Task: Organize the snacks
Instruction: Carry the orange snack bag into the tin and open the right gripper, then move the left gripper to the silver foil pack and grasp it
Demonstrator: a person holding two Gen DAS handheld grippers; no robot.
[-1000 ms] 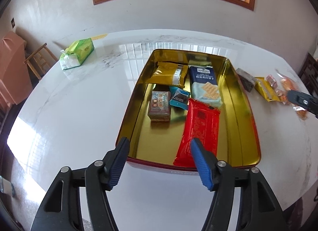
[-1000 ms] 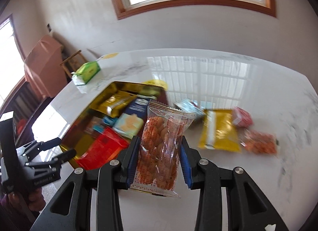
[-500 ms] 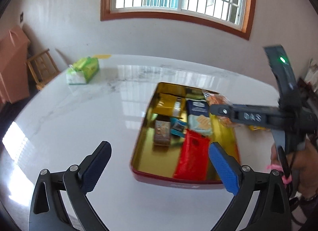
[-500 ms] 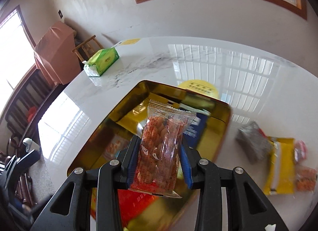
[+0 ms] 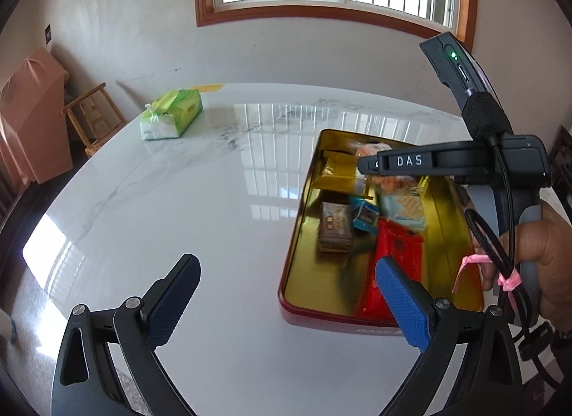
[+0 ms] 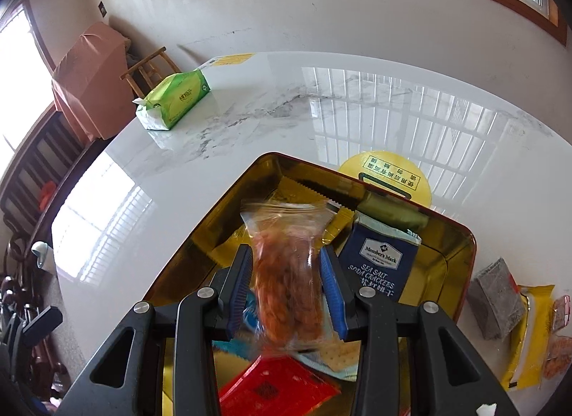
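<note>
Since the earlier frame, the orange snack bag, clenched in the right hand-held gripper, has been carried over the gold tin; the left hand-held gripper is spread wide, empty.

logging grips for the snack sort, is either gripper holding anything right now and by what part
The right gripper holds a clear packet of orange snacks, pinched across its lower half, above the gold tin. The left gripper is open and holds nothing.
</note>
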